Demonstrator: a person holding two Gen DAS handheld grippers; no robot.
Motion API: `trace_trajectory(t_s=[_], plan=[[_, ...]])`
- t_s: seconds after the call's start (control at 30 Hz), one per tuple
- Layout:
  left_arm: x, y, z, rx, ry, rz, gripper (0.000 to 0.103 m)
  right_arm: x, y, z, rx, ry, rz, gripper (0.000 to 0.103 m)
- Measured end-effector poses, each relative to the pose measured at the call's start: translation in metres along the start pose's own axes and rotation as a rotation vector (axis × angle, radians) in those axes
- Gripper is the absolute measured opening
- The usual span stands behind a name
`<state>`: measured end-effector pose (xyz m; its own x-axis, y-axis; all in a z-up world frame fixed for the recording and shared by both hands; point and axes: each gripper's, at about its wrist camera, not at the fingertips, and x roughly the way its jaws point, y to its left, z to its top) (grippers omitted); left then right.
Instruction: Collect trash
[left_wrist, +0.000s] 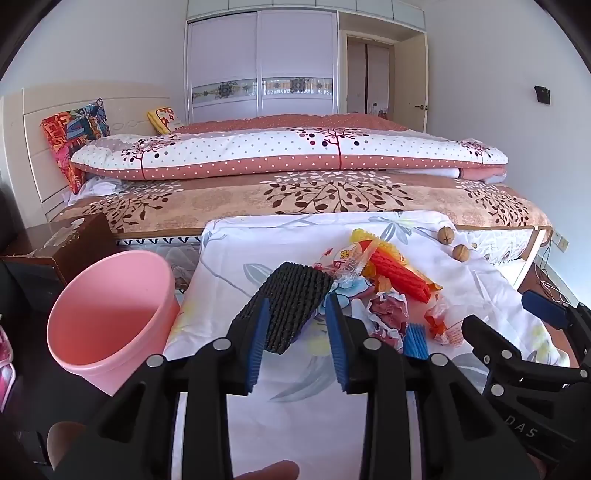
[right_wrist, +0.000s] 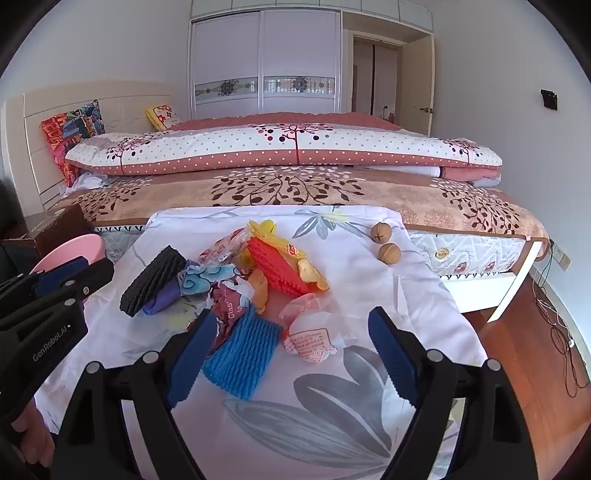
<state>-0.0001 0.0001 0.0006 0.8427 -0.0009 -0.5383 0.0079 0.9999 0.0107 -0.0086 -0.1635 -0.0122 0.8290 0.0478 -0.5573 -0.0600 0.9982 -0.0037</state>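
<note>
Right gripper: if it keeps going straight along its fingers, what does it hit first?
Probably the blue foam net, lying nearest between the open fingers of the right gripper, with the clear red-printed wrapper just beside it. Depth is hard to judge in the fisheye view.

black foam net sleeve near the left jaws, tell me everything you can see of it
The black foam net sleeve is a soft, ribbed mesh tube, flattened and slightly curved. It lies tilted at the left edge of the trash pile on the white floral cloth, resting against a purple wrapper. The left gripper has its near end between open jaws, with a gap to the right pad.
</note>
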Motion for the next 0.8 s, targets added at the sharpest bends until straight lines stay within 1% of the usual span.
trace_trajectory(t_s=[0.03,0.27,0.3,0.8], plan=[[0.001,-0.001,0.000,0.004,0.007,0.010,0.032,0.000,0.000,0.000,-0.001,0.001,0.000,0.083],[0.003,-0.004,0.002,0.006,0.009,0.016,0.032,0.000,0.004,-0.001,0.001,0.002,0.003,0.083],[0.000,0.002,0.001,-0.004,0.001,0.006,0.032,0.000,0.004,-0.001,0.001,0.001,0.002,0.083],[0.000,0.010,0.000,-0.029,0.009,0.009,0.032,-0.001,0.004,-0.001,-0.004,0.002,0.012,0.083]])
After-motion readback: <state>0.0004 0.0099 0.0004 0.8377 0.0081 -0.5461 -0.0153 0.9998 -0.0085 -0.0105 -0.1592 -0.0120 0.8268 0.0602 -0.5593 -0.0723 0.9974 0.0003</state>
